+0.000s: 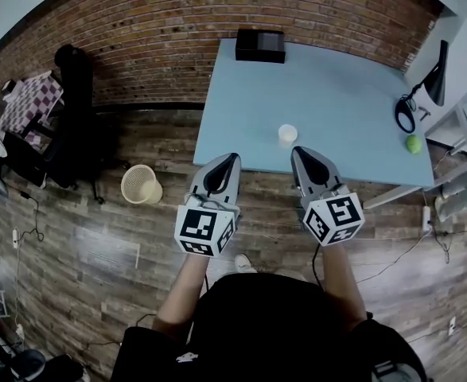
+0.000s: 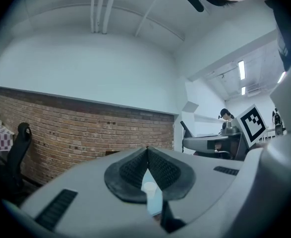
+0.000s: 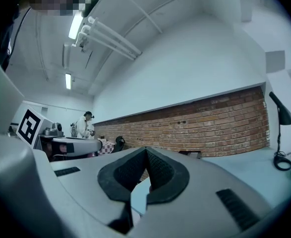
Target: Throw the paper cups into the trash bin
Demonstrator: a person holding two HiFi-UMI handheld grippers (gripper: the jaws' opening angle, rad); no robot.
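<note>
No words, brand names or numbers could be read on anything. The only signs were black-and-white square markers (image 1: 200,225), patterns rather than letters, on the cube (image 1: 217,237) of the left gripper (image 1: 230,159) and the cube (image 1: 334,218) of the right gripper (image 1: 298,153).

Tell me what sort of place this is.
Probably an office or lab workroom: a pale blue rectangular table with a black desk lamp, a black office chair by the red brick wall, and a cream wicker trash bin.
</note>
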